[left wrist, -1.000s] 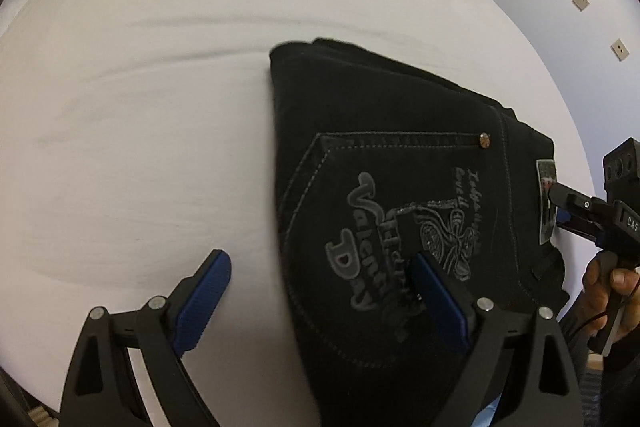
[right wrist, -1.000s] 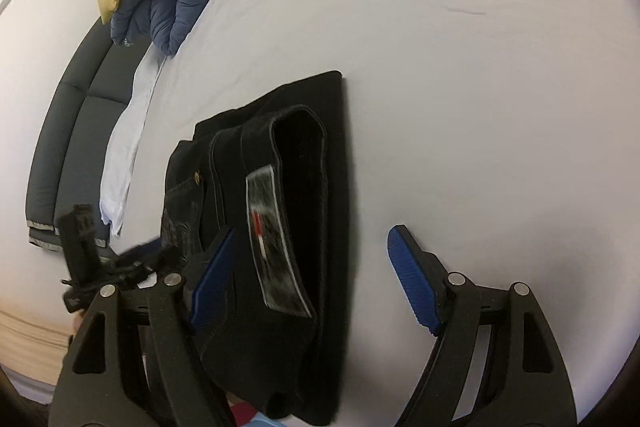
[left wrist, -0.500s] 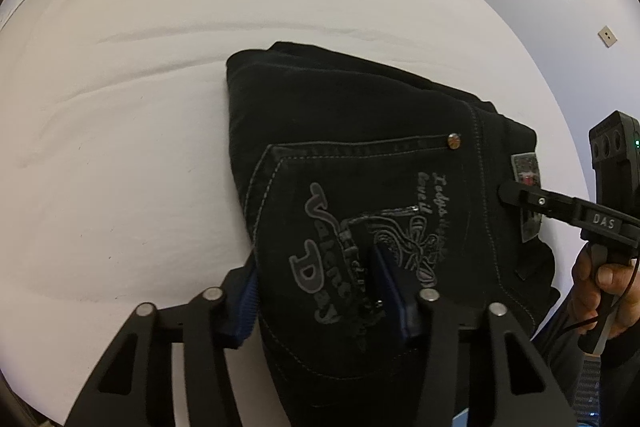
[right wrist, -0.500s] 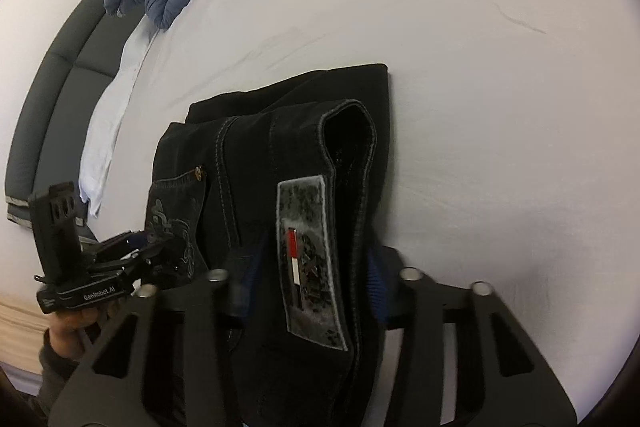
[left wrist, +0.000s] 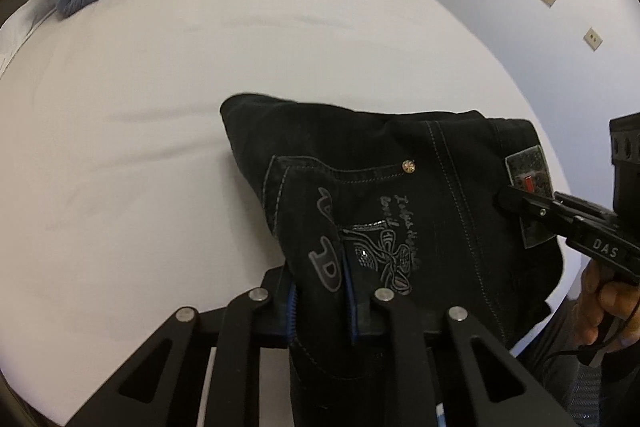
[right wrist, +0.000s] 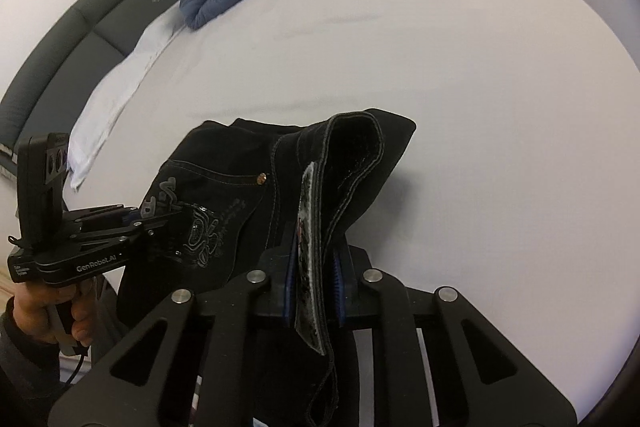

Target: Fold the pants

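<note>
Left wrist view shows your left claw [left wrist: 320, 301] clamped on the printed pocket side of the pants [left wrist: 420, 187], a folded black bundle at the near edge of the bed [left wrist: 200, 67]. Your right claw [right wrist: 314, 277] pinches the waistband by the label [right wrist: 306, 231]. Denim this thick looks heavy and fairly stiff, yet the stacked layers can slide apart, so grip through all layers near the corners and keep both sides level.
</note>
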The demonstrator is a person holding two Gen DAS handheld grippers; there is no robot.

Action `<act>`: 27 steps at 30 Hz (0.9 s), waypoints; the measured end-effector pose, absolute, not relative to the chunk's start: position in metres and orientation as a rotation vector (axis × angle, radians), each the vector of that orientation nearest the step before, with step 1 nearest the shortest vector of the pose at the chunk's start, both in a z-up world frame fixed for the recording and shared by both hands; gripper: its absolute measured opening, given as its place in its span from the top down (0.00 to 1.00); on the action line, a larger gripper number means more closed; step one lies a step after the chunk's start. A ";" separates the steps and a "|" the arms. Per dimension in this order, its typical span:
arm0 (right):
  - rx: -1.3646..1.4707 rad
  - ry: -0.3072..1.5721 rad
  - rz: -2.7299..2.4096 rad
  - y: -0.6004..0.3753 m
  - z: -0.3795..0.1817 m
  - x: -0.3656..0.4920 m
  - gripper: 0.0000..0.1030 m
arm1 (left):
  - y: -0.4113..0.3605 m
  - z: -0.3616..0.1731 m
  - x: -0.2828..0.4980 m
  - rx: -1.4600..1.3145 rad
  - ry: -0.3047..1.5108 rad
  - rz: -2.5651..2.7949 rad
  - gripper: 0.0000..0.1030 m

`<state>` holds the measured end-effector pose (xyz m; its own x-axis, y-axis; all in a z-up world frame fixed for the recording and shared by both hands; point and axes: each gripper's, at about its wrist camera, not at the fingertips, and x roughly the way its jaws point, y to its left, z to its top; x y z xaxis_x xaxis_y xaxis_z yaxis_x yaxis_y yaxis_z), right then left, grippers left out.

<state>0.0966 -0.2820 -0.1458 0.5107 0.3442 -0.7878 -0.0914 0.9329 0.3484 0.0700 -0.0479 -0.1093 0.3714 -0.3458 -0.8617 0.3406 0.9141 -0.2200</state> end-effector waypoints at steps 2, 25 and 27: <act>0.290 0.985 0.263 -0.294 -0.138 0.108 0.87 | -0.057 -0.099 0.083 0.001 1.083 -0.445 0.81; 0.531 0.979 0.143 -0.443 -0.209 0.161 0.48 | -0.088 -0.151 0.142 -0.134 1.049 -0.413 0.42; 0.483 0.948 0.077 -0.441 -0.194 0.142 0.47 | -0.071 -0.133 0.136 -0.147 0.979 -0.369 0.34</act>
<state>0.1421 -0.4409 -0.1938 0.5889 0.2714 -0.7613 0.1446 0.8913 0.4296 0.1357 -0.0714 -0.1333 0.5019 -0.3693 -0.7821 0.2384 0.9283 -0.2854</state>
